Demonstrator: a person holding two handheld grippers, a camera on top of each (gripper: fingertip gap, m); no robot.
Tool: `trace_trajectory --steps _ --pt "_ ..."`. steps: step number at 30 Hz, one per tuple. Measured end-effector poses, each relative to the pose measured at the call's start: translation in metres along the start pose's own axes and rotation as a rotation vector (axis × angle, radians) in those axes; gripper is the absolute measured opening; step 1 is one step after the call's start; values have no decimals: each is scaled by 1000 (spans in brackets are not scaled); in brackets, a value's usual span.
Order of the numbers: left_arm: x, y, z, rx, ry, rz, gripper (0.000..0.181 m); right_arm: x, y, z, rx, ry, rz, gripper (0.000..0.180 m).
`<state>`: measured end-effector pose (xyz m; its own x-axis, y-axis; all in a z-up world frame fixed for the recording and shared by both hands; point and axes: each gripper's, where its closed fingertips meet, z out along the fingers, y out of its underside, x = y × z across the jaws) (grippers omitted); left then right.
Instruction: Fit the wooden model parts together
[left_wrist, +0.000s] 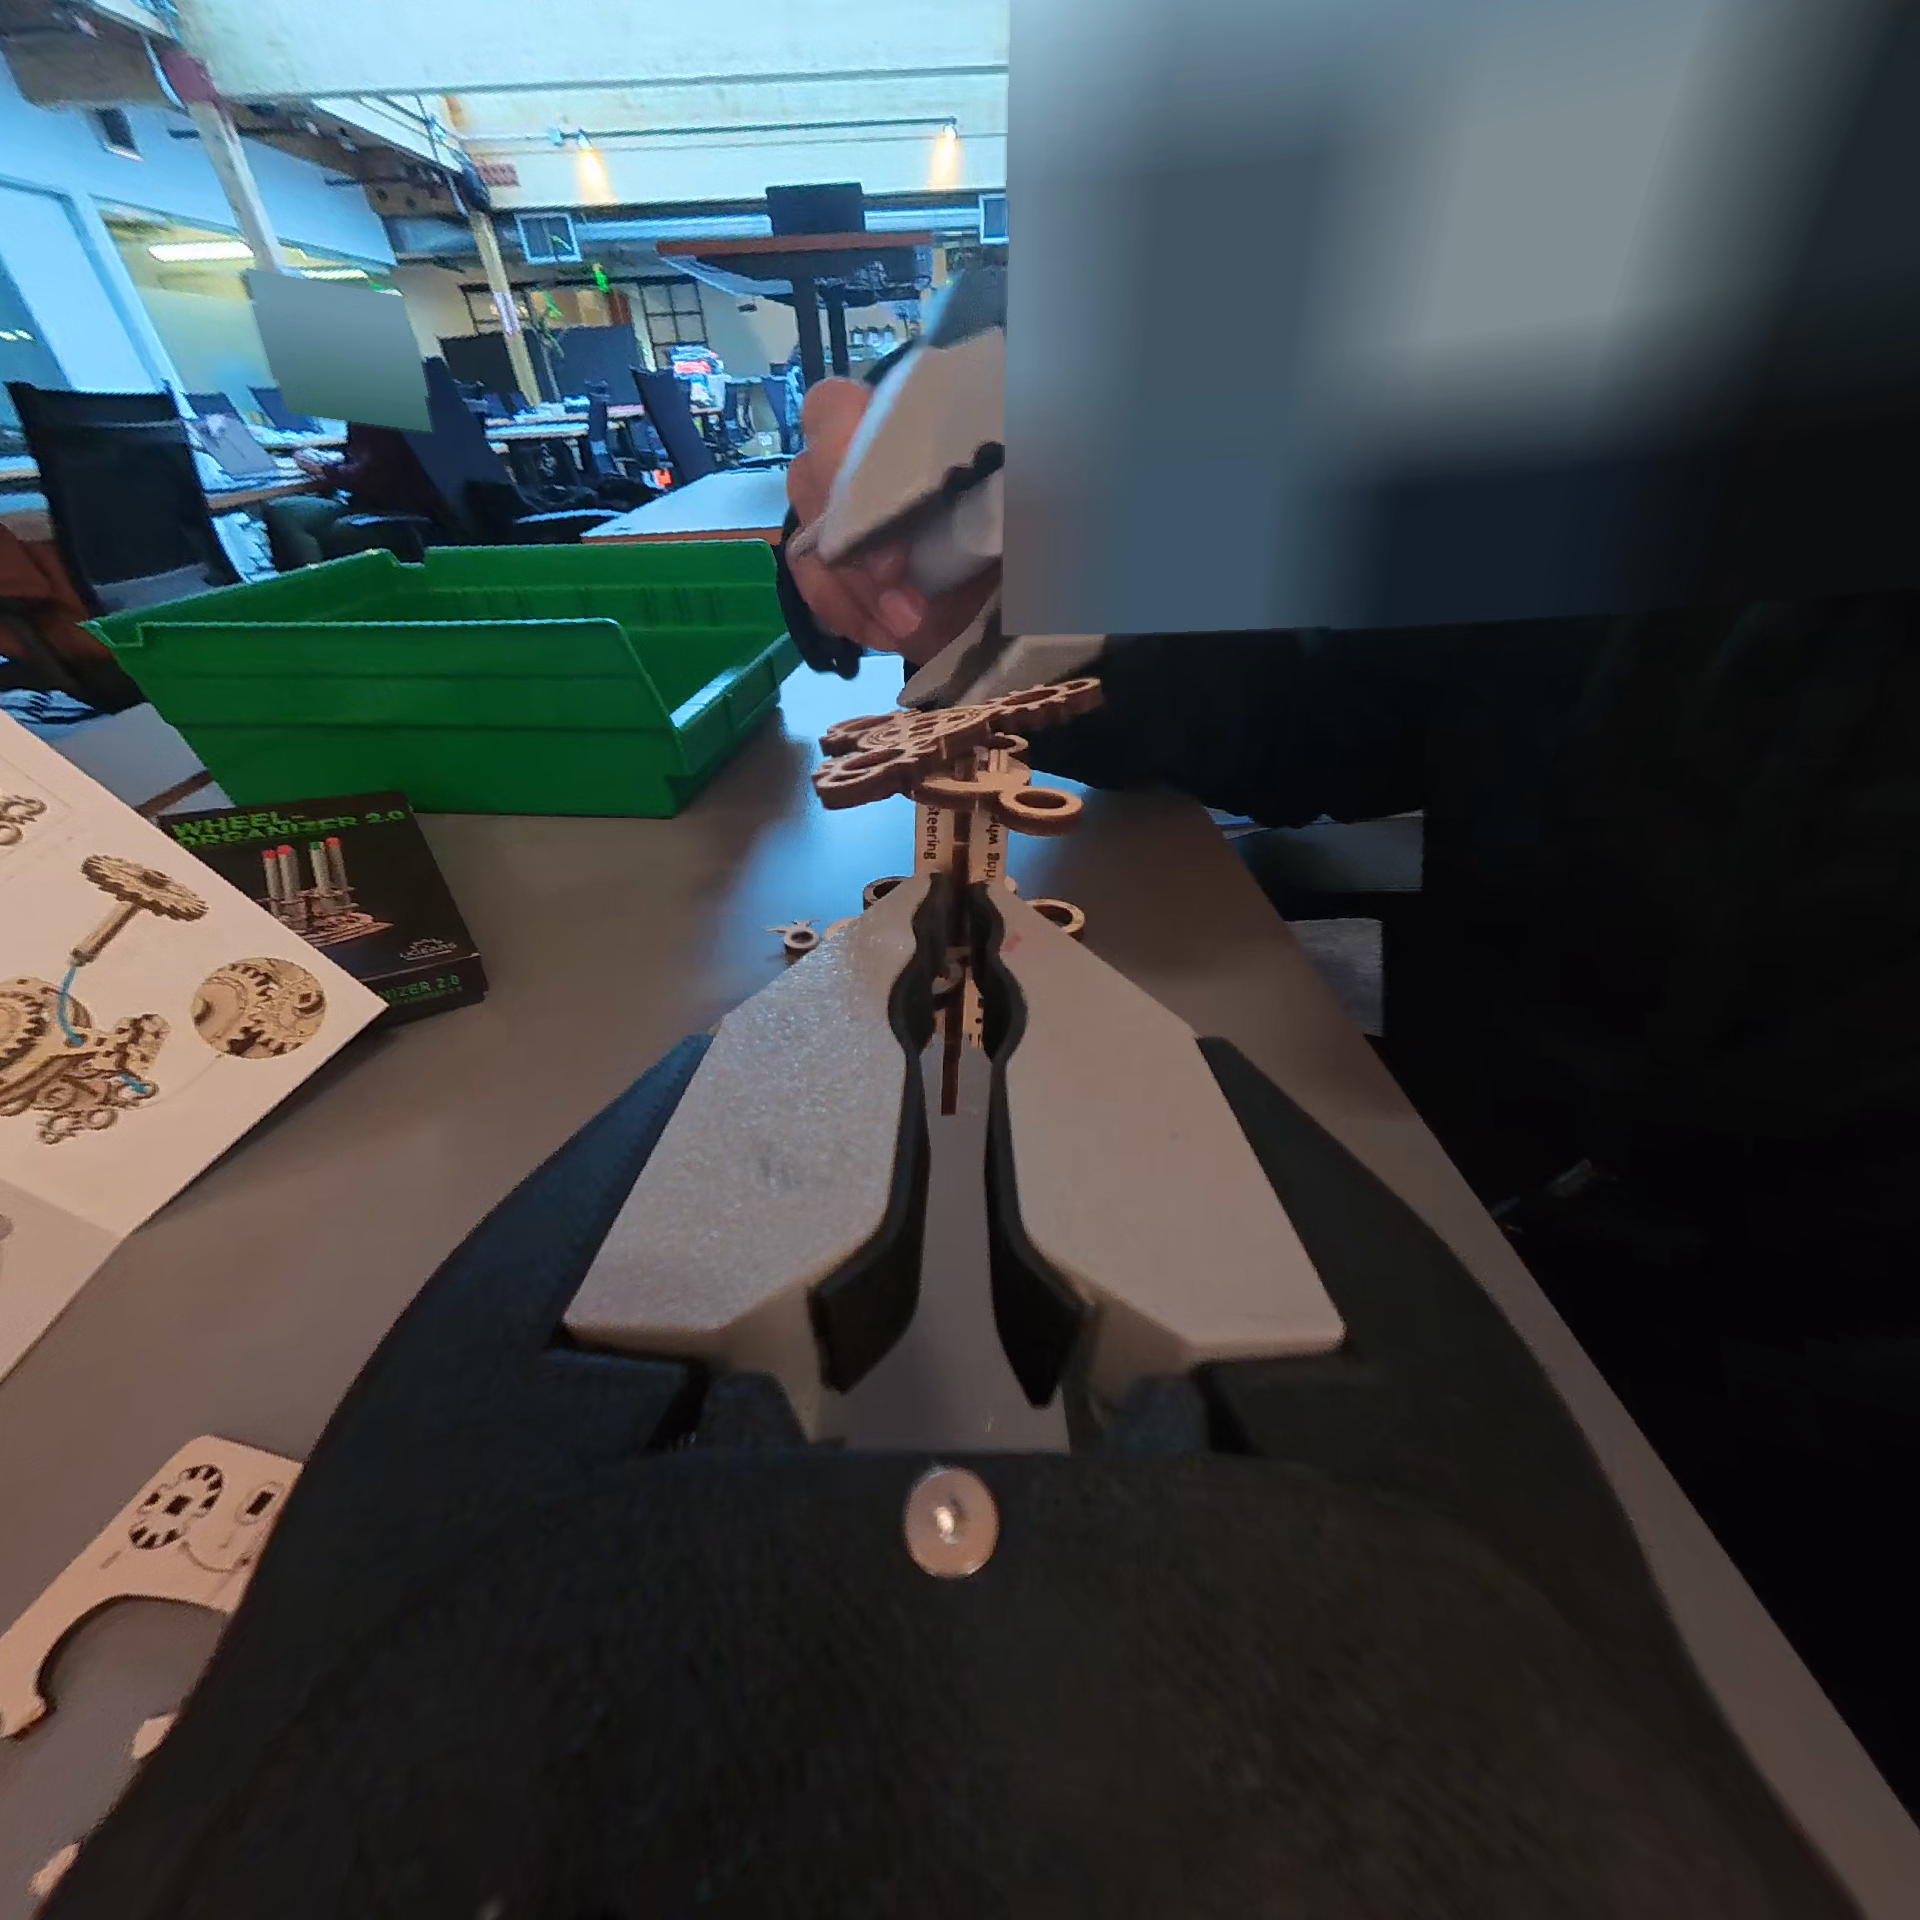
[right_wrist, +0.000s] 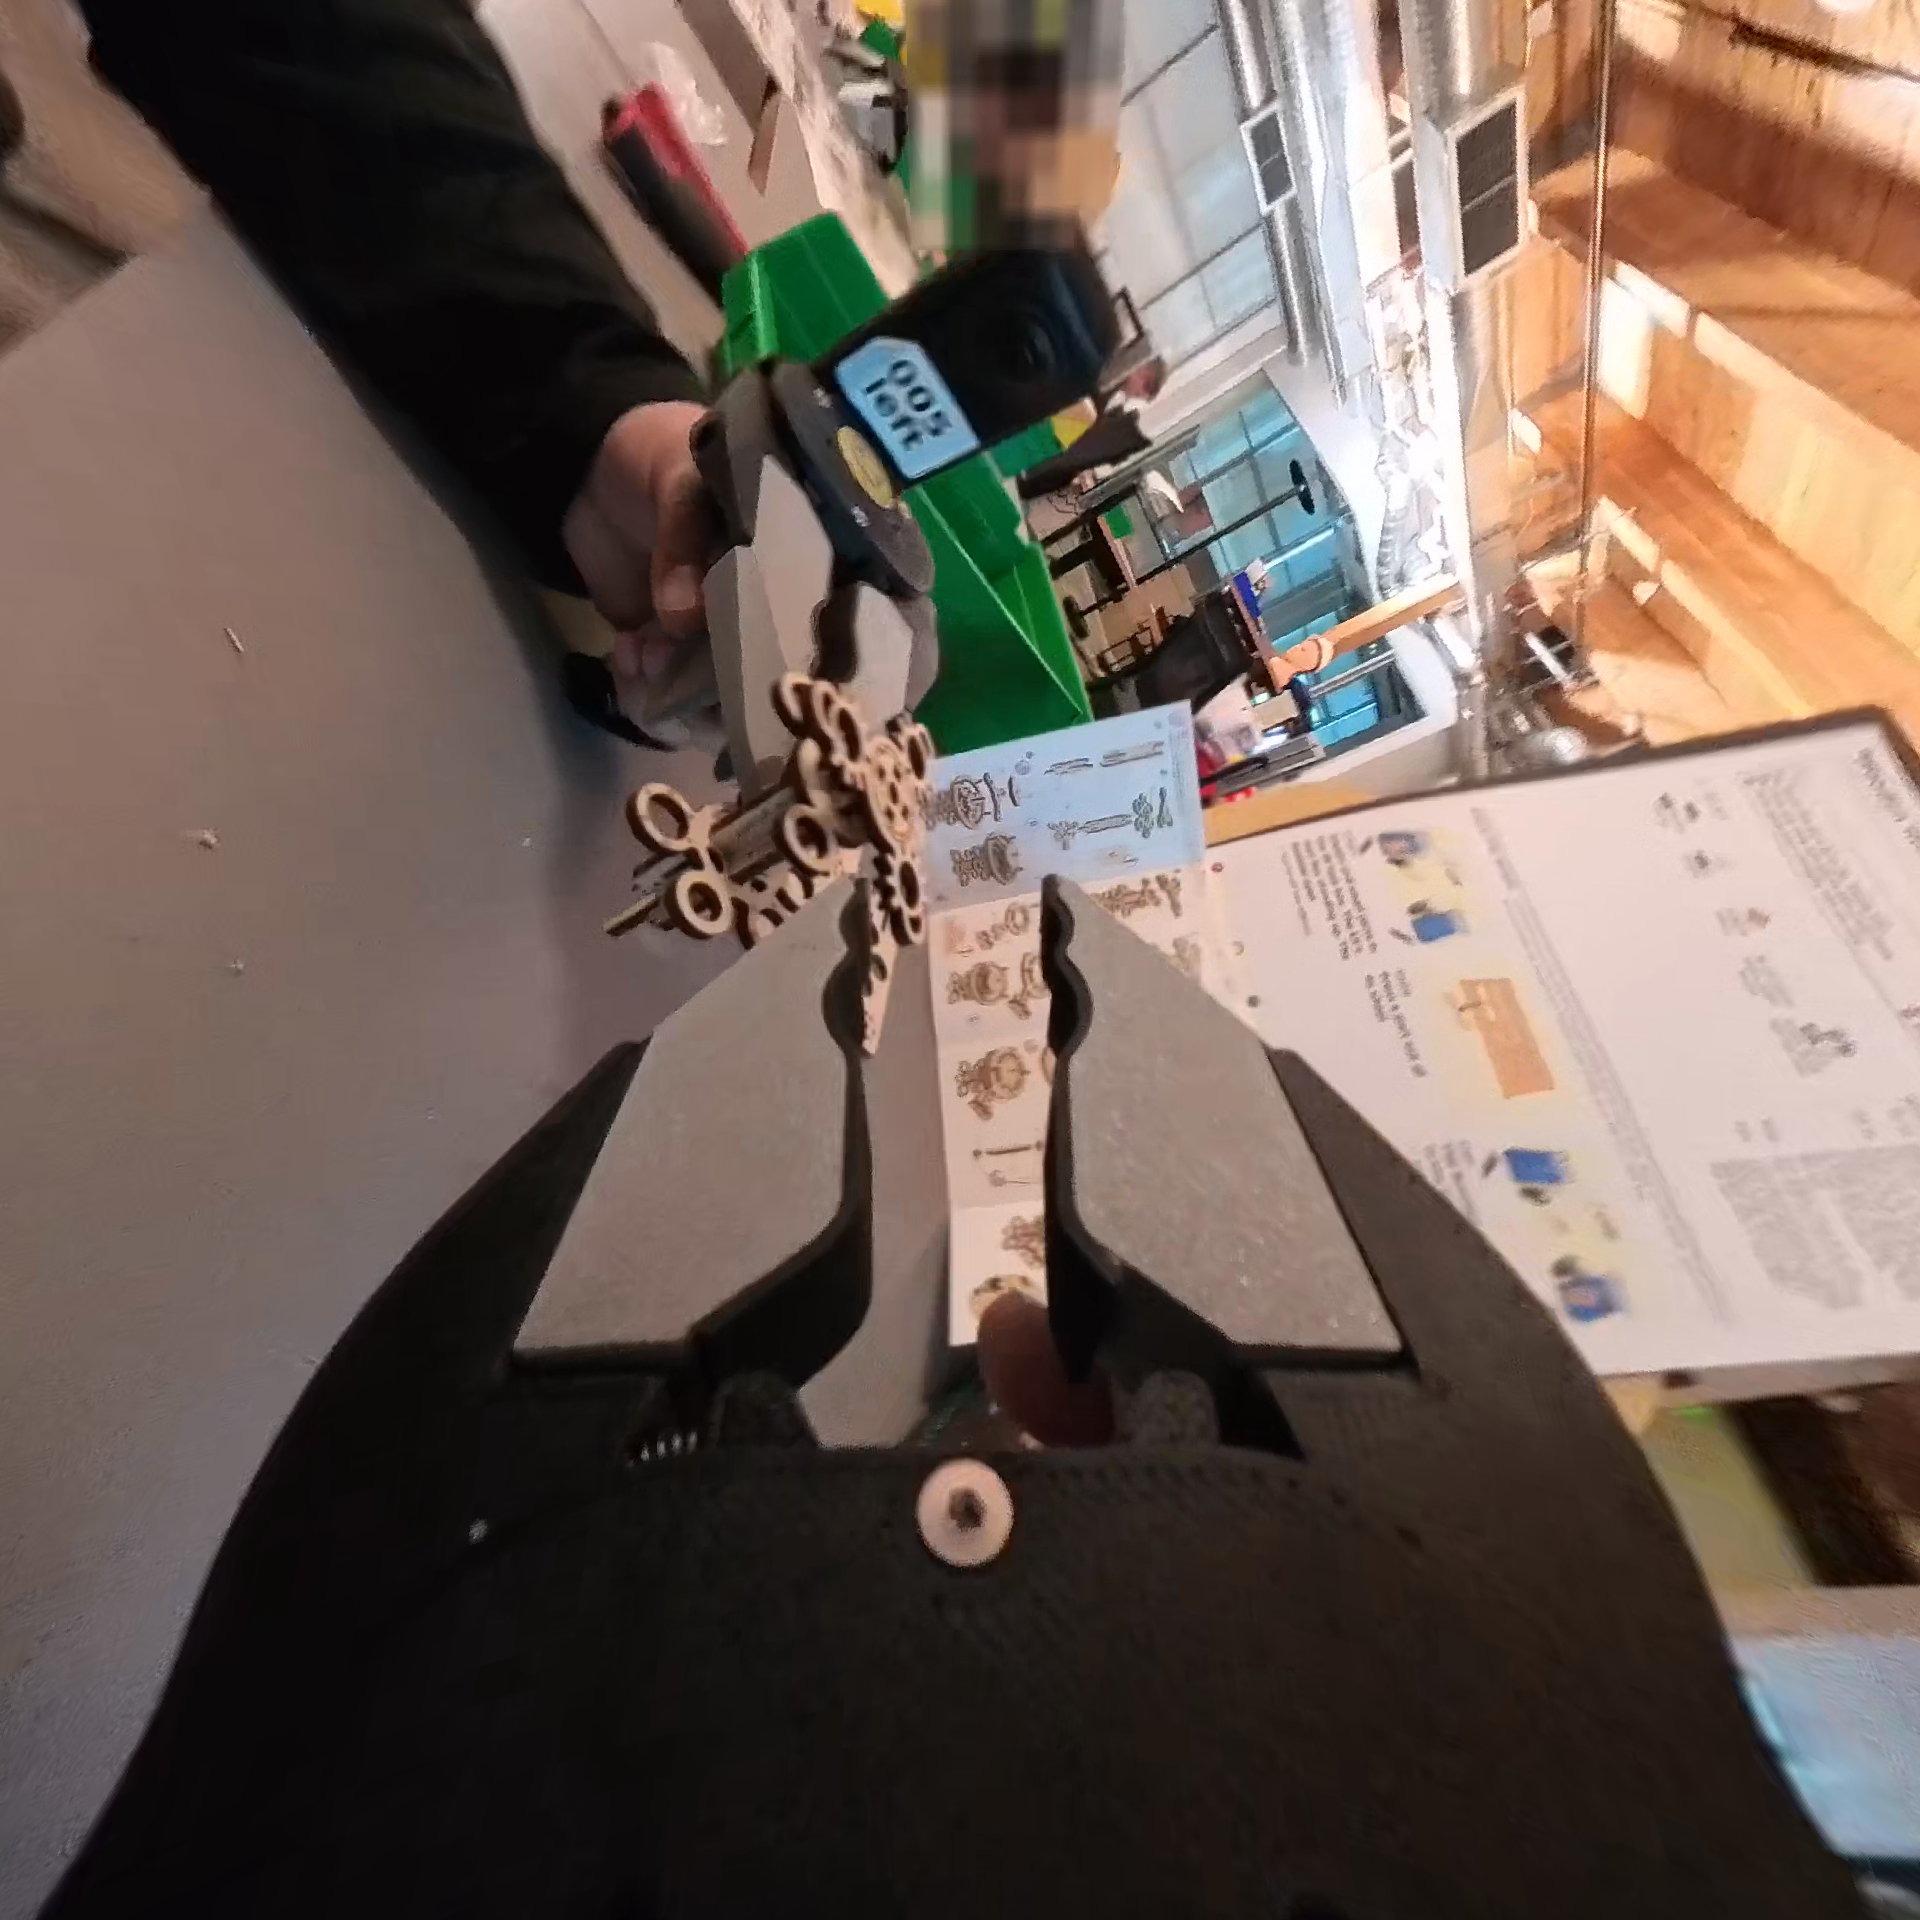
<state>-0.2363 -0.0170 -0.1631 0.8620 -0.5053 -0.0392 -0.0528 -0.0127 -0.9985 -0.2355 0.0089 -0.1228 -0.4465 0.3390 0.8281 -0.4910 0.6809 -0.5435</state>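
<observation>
My left gripper (left_wrist: 961, 914) is shut on the upright shaft of a wooden model (left_wrist: 951, 831). The model's top carries flat gear-patterned plates (left_wrist: 956, 738) with ring-shaped lobes. In the right wrist view the left gripper (right_wrist: 764, 774) comes in from the far side and holds the same model (right_wrist: 790, 831) above the grey table. My right gripper (right_wrist: 956, 894) is open. The edge of the gear plate (right_wrist: 894, 904) lies between its jaws, against the left finger (right_wrist: 727, 1122). In the left wrist view the right gripper (left_wrist: 977, 675) touches the plate from behind, partly hidden by a blurred patch.
A green plastic bin (left_wrist: 436, 675) stands at the back of the grey table (left_wrist: 520, 1091). A small black box (left_wrist: 332, 904) and an instruction sheet (left_wrist: 135, 987) lie at the left, a cut-out wooden sheet (left_wrist: 135, 1558) near me. Loose wooden rings (left_wrist: 1060, 914) lie under the model. More instruction pages (right_wrist: 1558, 1039) lie nearby.
</observation>
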Motion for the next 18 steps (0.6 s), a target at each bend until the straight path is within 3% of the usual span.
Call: trace_trajectory --steps 4,12,14,18 --pt "-3 -2 -2 6 -24 15 0 27 10 -15 56 -15 356 32" --pt "-3 1 -2 -25 -46 52 0 14 3 -2 186 -419 1149 57" --pt "-3 2 -2 -31 -44 55 0 9 9 4 167 -452 1234 55" --pt "-1 3 -1 -35 -31 53 1 3 25 9 113 -420 1123 40"
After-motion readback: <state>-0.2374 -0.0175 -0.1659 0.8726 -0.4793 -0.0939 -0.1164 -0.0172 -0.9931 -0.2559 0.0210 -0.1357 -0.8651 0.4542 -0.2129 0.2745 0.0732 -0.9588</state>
